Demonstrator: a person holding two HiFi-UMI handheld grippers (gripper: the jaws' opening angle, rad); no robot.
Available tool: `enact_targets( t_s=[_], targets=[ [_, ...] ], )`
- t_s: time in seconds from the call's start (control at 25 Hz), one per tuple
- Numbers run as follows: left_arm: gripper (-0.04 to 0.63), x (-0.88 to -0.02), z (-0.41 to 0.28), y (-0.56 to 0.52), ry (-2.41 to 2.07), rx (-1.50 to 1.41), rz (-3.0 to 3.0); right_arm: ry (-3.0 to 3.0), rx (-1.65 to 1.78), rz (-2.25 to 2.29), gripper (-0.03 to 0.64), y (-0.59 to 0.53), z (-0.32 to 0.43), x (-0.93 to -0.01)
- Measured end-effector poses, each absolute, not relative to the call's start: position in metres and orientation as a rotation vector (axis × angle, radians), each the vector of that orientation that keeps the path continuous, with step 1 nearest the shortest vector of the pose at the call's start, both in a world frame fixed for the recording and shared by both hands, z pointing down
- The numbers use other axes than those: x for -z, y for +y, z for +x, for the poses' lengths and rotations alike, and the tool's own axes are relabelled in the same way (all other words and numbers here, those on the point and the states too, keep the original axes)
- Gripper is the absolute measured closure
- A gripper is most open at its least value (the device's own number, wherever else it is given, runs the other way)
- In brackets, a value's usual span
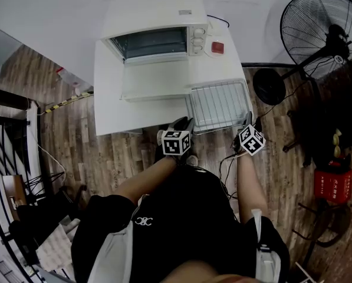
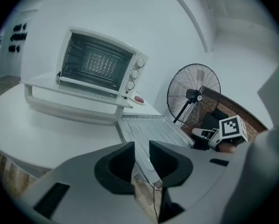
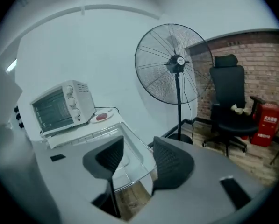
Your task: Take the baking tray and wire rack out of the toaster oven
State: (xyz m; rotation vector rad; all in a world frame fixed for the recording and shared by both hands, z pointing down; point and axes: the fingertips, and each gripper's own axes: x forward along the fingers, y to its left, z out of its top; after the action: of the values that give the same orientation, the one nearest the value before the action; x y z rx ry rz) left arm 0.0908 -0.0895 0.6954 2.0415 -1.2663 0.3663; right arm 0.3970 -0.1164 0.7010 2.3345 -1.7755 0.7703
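Wire rack (image 1: 220, 105) laid on table (image 1: 114, 99) before toaster oven (image 1: 155, 40), release judged in hand: left gripper (image 2: 141, 148) jaws narrowly parted, right gripper (image 3: 134, 155) jaws spread, nothing pinched; withdrawal called for, baking tray then sought.

The left part of the white table (image 1: 108, 99) is bare, so there is lots of room to reach in there. The toaster oven (image 1: 155, 16) stands at the back, at the top of the frame. Its door (image 1: 155, 81) lies open and flat and takes up the middle. The tray (image 1: 218, 106) fills the lower right of the table and pokes out over the near edge. A big fan (image 1: 317, 28) stands on the floor at the upper right, apart from the table.
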Motion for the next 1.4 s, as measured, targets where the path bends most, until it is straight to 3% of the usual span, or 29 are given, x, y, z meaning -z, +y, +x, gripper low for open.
enact_targets(
  t_s=[0.2, 1.04, 1.4],
  targets=[
    [0.555, -0.668, 0.072, -0.108, -1.384, -0.376, 2.168, -1.905, -0.547, 2.220, 0.614, -0.118, 0.377, -0.667],
    [0.581, -0.458, -0.017, -0.128, -1.833, -0.063, 2.437, -2.630, -0.021, 1.829, 0.617, -0.157, 0.196, -0.455],
    [0.581, -0.429, -0.050, -0.113, -1.931, -0.034, 2.410, -2.756, -0.019, 1.717, 0.615, -0.166, 0.141, -0.428]
  ],
)
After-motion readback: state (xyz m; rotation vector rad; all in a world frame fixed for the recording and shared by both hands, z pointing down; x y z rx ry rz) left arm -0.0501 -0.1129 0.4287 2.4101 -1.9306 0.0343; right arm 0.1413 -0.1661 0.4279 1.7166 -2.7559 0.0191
